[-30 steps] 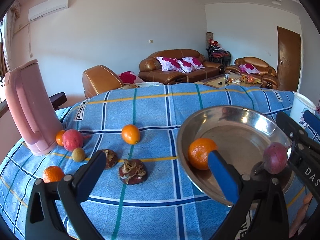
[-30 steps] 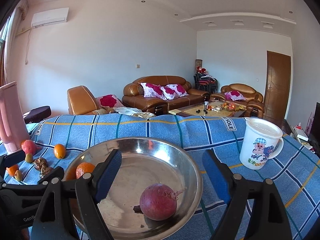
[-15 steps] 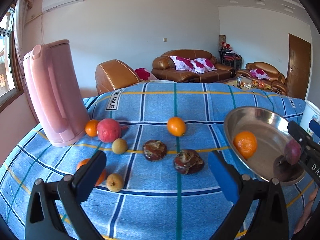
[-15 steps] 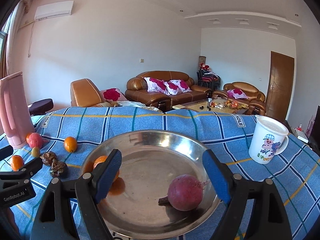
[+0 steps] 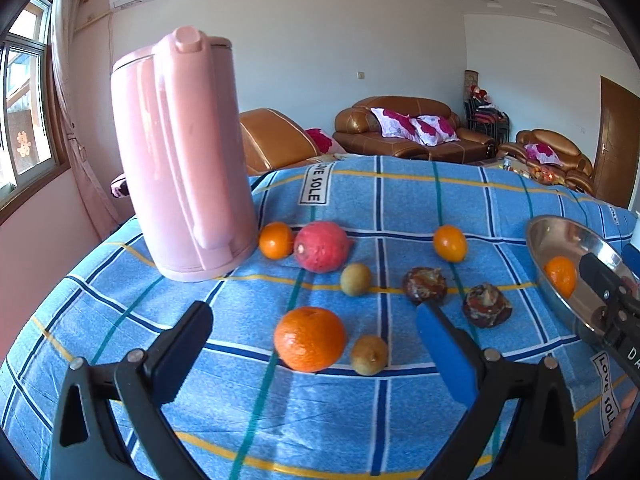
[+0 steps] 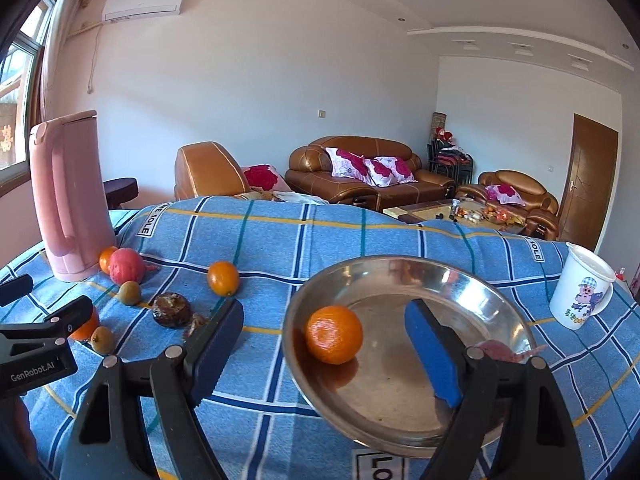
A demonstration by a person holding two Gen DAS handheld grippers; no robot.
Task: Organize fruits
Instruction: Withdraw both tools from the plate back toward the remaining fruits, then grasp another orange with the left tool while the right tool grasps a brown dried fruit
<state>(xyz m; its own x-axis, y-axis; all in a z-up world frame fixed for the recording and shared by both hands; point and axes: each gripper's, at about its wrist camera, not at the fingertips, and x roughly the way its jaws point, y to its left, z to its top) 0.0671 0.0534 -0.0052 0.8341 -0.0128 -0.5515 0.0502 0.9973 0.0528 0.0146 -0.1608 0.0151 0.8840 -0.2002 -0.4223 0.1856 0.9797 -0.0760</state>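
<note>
Fruits lie scattered over the blue checked cloth [image 5: 400,420] on the surface in front of me. From my left gripper [image 5: 316,324] I see its jaws spread wide and empty, with a large orange [image 5: 309,339] sitting between them on the cloth and a small yellowish fruit [image 5: 369,355] touching its right side. Beyond these lie a red pomegranate [image 5: 321,246] with a small orange [image 5: 275,240] just beside it, both next to the pink kettle [image 5: 182,152]. Another yellowish fruit [image 5: 355,279], two dark brown fruits [image 5: 425,284] and a lone orange [image 5: 450,243] lie further right.

My right gripper [image 6: 324,340] also has its jaws wide apart, gripping nothing. It hangs over the near left part of the steel bowl [image 6: 472,280], where a mandarin [image 6: 334,334] rests on the left side. A reddish fruit [image 6: 498,350] in the bowl is mostly hidden behind the right finger. A white cartoon mug [image 6: 580,288] stands apart to the bowl's right
</note>
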